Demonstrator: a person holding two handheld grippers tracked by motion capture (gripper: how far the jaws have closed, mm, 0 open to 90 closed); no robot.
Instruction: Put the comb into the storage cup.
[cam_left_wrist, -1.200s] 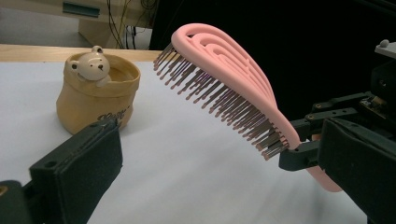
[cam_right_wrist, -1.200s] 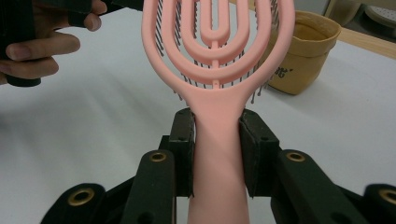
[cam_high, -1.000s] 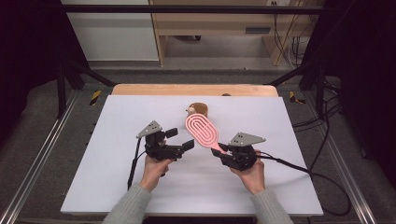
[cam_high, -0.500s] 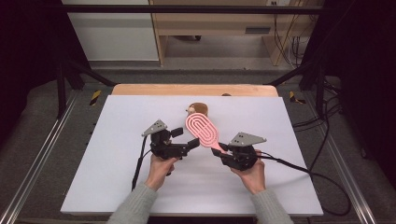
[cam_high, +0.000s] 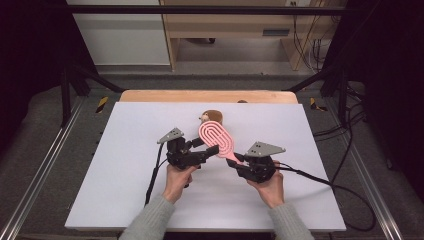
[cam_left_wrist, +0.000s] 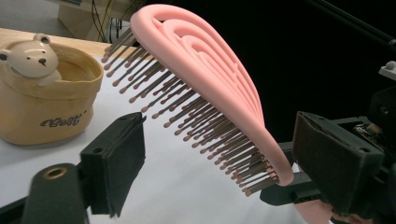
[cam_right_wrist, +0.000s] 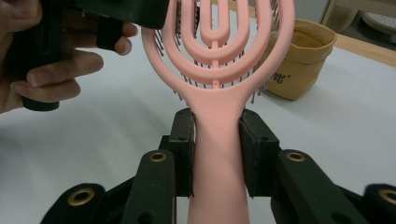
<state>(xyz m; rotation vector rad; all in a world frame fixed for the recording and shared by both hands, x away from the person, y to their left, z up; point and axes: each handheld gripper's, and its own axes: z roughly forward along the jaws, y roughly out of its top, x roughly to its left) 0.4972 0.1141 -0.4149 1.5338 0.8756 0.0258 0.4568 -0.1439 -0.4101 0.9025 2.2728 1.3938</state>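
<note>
Your right gripper (cam_right_wrist: 215, 140) has its fingers clamped on the pink hairbrush (cam_high: 216, 139) handle, held above the tabletop's middle. Your left gripper (cam_left_wrist: 219, 154), fingers apart, has just been closing around the head, not yet touching. Squeeze carelessly and the brown bristles may bend, or the vented head twist loose.

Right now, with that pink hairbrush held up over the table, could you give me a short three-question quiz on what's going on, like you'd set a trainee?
1. Which gripper is clamped on the handle of the pink hairbrush?
2. True or false: the left gripper has its pads pressed on the brush head.
3. What peeks out of the tan pouch? A) bear figure B) comb C) scissors

Key:
1. The right gripper.
2. False; its jaws have just been closing around the head, with gaps left.
3. A, the bear figure.
</note>
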